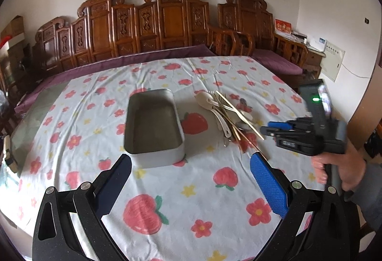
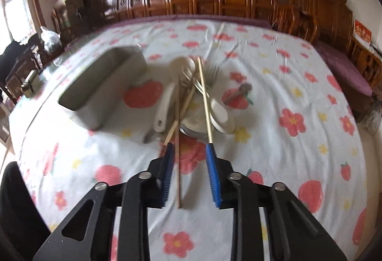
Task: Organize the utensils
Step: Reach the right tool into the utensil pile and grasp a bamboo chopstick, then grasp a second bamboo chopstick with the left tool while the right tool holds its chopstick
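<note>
The utensils point(image 1: 226, 115) lie in a crossed heap just right of the tin point(image 1: 152, 125): pale spoons, forks, gold chopsticks. My right claw point(image 2: 189, 147) is narrowed but not clamped; one chopstick point(image 2: 177, 141) runs between its pads, none of which I can see pressing it. My left claw point(image 1: 191, 172) gapes wide, empty, before the tin. A flowered cloth point(image 1: 95, 98) covers the table; carved wooden benches point(image 1: 167, 22) line the wall. Motion blur smears the heap in my right view.

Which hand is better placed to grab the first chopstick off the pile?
Right. The right gripper is at the pile's near edge with a chopstick between its fingers, not yet pinched. The left gripper sits wide open in front of the tin, away from the pile.
</note>
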{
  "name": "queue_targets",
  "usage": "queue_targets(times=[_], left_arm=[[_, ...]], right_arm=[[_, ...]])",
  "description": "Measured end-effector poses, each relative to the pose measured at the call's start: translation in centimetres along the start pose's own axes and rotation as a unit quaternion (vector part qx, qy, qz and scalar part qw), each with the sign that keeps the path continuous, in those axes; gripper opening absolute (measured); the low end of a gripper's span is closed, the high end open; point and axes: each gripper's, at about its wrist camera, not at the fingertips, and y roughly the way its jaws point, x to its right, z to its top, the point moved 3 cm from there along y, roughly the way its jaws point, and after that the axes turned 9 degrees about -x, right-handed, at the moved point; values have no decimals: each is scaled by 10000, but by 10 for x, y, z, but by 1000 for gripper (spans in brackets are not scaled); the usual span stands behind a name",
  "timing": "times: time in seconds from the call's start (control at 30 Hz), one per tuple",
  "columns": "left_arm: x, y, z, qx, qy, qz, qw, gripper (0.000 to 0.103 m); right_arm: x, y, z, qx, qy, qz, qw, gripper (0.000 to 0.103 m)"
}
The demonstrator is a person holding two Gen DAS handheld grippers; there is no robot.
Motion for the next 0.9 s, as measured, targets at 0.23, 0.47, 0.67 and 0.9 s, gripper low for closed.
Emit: queue_targets(times=[0.23,0.47,0.67,0.9], left_arm=[[14,26,5,-227,116,-9,9997,96],[27,60,2,-663,144,48,9977,93],[41,83,0,-994,-11,54,9950,86],[76,121,10,-1426,-133,-64,9897,70]], right_arm=[[16,39,12,-420,32,-64,9991,23],[24,56,10,-656,-55,-120,9978,6],[36,41,5,-622,-3,66,9980,6],[50,16,-3,-322,119,360,9988,6]])
